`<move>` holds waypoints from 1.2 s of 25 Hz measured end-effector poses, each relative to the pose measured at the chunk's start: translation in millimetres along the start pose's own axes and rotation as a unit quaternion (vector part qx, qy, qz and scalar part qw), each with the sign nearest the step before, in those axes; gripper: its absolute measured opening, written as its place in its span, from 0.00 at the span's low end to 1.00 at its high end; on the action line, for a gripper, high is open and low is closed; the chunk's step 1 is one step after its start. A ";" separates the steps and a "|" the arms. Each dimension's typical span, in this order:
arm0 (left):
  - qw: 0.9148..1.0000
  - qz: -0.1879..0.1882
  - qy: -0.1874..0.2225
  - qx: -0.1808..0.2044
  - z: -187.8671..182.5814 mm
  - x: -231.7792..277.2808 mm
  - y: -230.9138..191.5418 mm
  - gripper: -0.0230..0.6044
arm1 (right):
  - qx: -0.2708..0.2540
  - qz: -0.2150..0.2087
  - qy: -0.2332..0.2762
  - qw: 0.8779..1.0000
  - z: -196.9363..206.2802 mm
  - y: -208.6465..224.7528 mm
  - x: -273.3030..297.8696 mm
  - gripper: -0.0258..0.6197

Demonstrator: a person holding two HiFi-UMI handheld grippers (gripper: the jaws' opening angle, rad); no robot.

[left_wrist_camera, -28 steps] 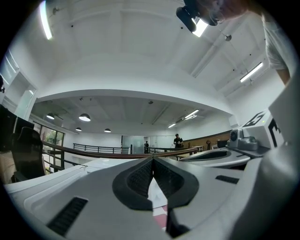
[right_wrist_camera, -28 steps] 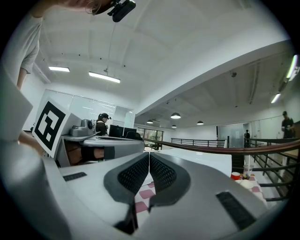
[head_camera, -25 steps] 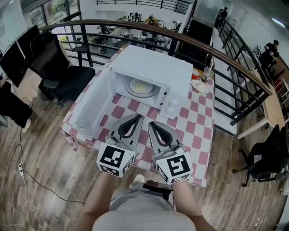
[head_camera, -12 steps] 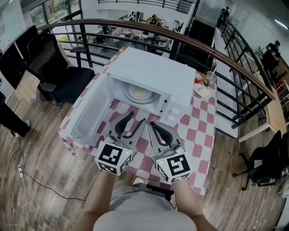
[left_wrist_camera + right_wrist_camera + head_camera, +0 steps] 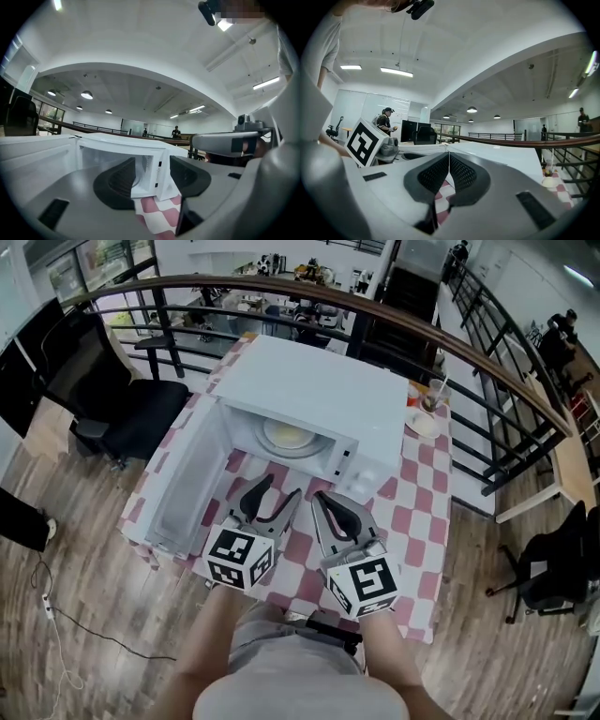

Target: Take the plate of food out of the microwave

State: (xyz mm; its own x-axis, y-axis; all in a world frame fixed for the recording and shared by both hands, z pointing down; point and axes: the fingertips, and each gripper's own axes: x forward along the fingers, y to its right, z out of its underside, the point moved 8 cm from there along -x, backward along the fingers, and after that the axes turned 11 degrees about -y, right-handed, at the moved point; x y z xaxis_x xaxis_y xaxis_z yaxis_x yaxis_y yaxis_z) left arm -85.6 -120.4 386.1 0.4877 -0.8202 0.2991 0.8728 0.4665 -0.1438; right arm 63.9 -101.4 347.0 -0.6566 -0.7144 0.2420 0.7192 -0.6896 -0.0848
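The checked table [image 5: 412,493] bears the microwave [image 5: 309,395] at mid-frame, its door [image 5: 183,488] swung wide to the left so the cavity is reachable. Below, the left gripper [image 5: 279,488] has just been opening its jaws, nothing between them, likely readying for the rim. The right gripper [image 5: 323,498] is clenched empty. The plate of food [image 5: 286,435] sits inside, untouched.

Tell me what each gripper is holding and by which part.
Nothing. The left gripper has just been opening its jaws, nothing between them; the right gripper is shut and empty. The plate sits inside the microwave.
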 end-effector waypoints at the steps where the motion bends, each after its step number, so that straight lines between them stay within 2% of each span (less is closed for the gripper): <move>1: 1.000 0.001 -0.005 -0.008 1.7 4.5 -5.8 0.41 | 0.001 0.001 -0.002 1.000 0.2 0.8 4.5 0.08; 7: 0.998 0.015 -0.033 -0.052 9.0 31.6 -37.5 0.41 | 0.010 0.012 -0.022 1.000 6.9 6.6 33.3 0.08; 11: 0.993 0.021 -0.041 -0.107 16.8 52.9 -58.9 0.41 | 0.019 0.018 -0.042 0.999 19.7 10.1 54.2 0.08; 14: 0.983 0.026 -0.046 -0.175 26.9 69.0 -74.7 0.41 | 0.024 0.023 -0.054 0.998 27.8 12.4 64.4 0.08; 18: 0.963 0.022 -0.065 -0.260 44.5 87.7 -91.6 0.42 | 0.030 0.025 -0.068 0.997 34.1 14.3 70.2 0.08; 20: 0.951 0.021 -0.074 -0.301 55.2 96.1 -99.8 0.45 | 0.030 0.022 -0.075 0.996 37.5 12.9 73.9 0.08; 21: 0.942 0.023 -0.075 -0.328 60.6 100.7 -103.9 0.47 | 0.030 0.021 -0.078 0.996 39.2 12.3 76.2 0.08; 23: 0.916 0.034 -0.074 -0.393 71.3 109.6 -110.8 0.47 | 0.031 0.019 -0.084 0.996 42.5 11.7 81.0 0.08; 25: 0.885 0.043 -0.068 -0.459 81.1 117.2 -117.7 0.47 | 0.031 0.017 -0.089 0.995 45.2 11.6 84.7 0.08; 27: 0.859 0.044 -0.062 -0.505 89.1 124.1 -124.6 0.47 | 0.032 0.015 -0.093 0.995 47.0 12.4 87.6 0.08; 30: 0.841 0.030 -0.069 -0.536 99.9 134.5 -133.8 0.47 | 0.035 0.017 -0.100 0.994 50.4 15.7 90.5 0.08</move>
State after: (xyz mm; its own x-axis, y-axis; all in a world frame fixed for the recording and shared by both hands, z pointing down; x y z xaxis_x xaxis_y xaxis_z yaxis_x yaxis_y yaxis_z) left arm -139.0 -260.0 539.8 0.5895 -0.7249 0.3564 0.4010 -0.1204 -0.9081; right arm 27.3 -170.8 416.3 -0.5789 -0.6941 0.4278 0.7586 -0.6509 -0.0296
